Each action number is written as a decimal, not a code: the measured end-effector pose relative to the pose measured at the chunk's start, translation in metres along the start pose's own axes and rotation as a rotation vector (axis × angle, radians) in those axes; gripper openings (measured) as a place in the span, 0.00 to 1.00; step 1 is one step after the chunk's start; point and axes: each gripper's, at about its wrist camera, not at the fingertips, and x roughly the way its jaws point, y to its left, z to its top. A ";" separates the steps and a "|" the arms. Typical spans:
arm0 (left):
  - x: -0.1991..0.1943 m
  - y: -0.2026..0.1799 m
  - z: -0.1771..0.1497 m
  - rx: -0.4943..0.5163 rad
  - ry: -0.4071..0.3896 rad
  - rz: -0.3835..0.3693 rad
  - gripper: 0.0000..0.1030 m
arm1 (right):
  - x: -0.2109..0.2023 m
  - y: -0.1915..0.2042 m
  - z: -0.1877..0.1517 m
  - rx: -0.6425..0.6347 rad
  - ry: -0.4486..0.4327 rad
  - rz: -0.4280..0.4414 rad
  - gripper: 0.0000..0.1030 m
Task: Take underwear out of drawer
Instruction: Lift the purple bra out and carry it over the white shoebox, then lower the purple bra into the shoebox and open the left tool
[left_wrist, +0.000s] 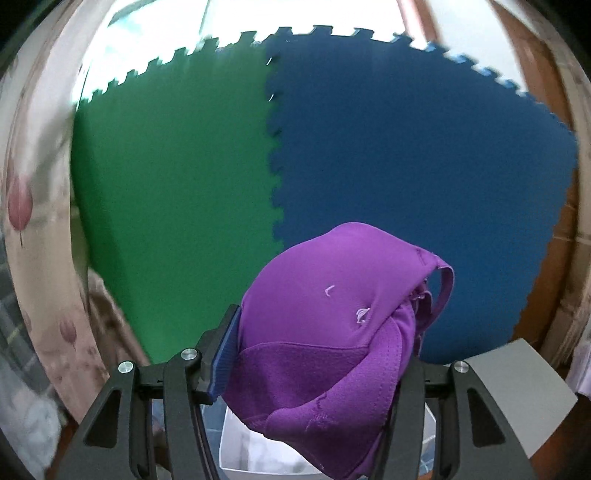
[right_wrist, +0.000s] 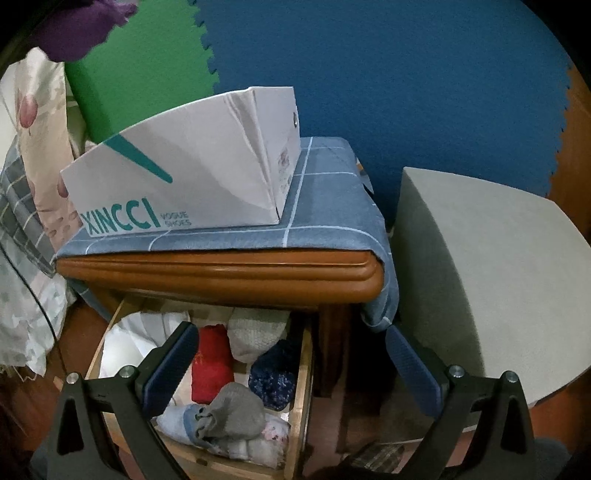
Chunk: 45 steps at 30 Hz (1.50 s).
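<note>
My left gripper (left_wrist: 314, 354) is shut on a purple bra (left_wrist: 332, 332), held up in the air above the white shoe box. The bra also shows in the right wrist view (right_wrist: 81, 26) at the top left. My right gripper (right_wrist: 288, 354) is open and empty above the open wooden drawer (right_wrist: 299, 387). The drawer holds folded underwear and socks: a red piece (right_wrist: 212, 365), a dark blue patterned piece (right_wrist: 275, 373), a grey bundle (right_wrist: 232, 413) and white pieces (right_wrist: 125, 343).
A white XINCCI shoe box (right_wrist: 184, 170) stands on the nightstand's blue checked cloth (right_wrist: 321, 206). A grey stool (right_wrist: 491, 266) is to the right. Green (left_wrist: 173, 184) and blue (left_wrist: 424, 166) foam mats cover the wall. Floral bedding (right_wrist: 40, 147) lies left.
</note>
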 end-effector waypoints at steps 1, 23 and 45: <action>0.009 0.001 -0.001 -0.004 0.015 0.011 0.50 | 0.000 0.001 0.000 -0.003 0.000 0.001 1.00; 0.147 -0.003 -0.073 -0.049 0.389 0.089 0.50 | -0.006 0.002 0.001 -0.013 -0.044 0.001 1.00; 0.180 -0.015 -0.109 0.013 0.526 0.131 0.51 | -0.003 0.005 0.001 -0.031 -0.032 0.001 1.00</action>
